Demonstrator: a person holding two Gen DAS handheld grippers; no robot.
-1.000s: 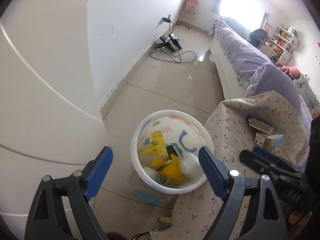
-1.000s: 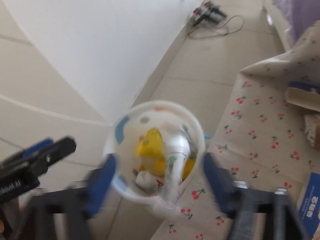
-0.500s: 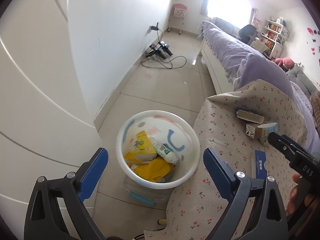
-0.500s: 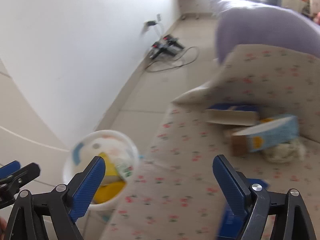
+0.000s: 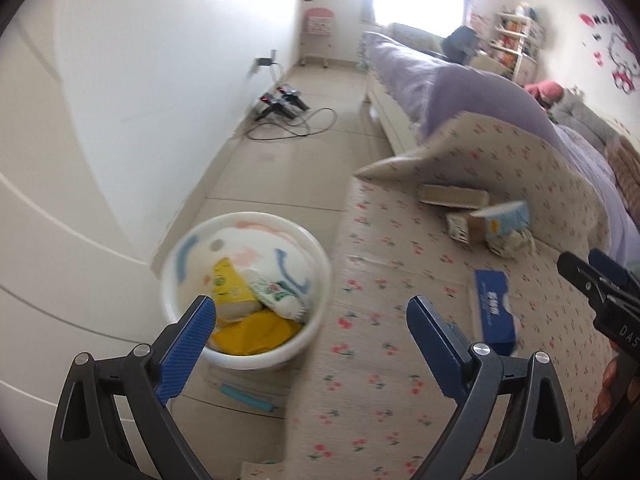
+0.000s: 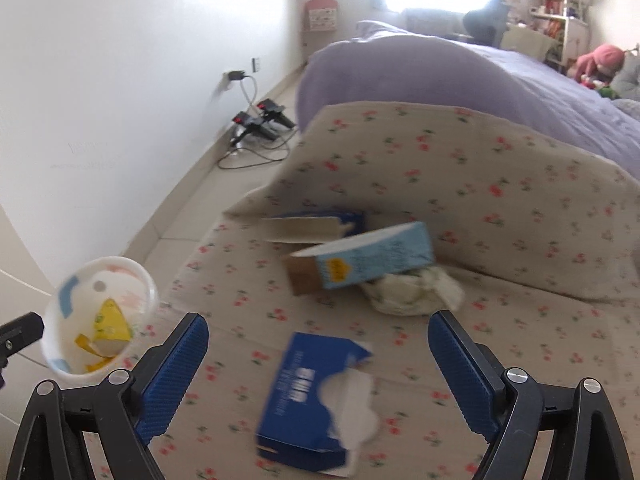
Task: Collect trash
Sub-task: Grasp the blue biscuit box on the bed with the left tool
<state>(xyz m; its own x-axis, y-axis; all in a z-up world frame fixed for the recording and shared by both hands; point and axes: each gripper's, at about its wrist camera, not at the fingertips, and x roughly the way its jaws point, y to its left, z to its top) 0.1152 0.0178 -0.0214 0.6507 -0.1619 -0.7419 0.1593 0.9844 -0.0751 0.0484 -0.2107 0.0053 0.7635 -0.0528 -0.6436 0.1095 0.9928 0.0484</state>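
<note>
A white trash bin (image 5: 320, 272) stands on the floor beside the bed and holds yellow wrappers and a plastic bottle (image 5: 276, 294); it also shows in the right wrist view (image 6: 152, 296). On the cherry-print cover lie a dark blue tissue box (image 6: 308, 396), a light blue carton (image 6: 372, 260), a flattened box (image 6: 312, 226) and a crumpled white wrapper (image 6: 412, 292). My right gripper (image 6: 318, 348) is open and empty, just above the tissue box. My left gripper (image 5: 310, 328) is open and empty, over the bin's right rim.
A white wall and door panel run along the left. Chargers and cables (image 5: 284, 114) lie on the tiled floor by the wall. A purple duvet (image 6: 460, 80) covers the bed behind the folded cherry-print cover (image 6: 500, 184). Shelves stand at the far end.
Both grippers have swung right, from over the bin toward the bed. The right gripper now faces the boxes on the cover. The bottle lies settled in the bin.
</note>
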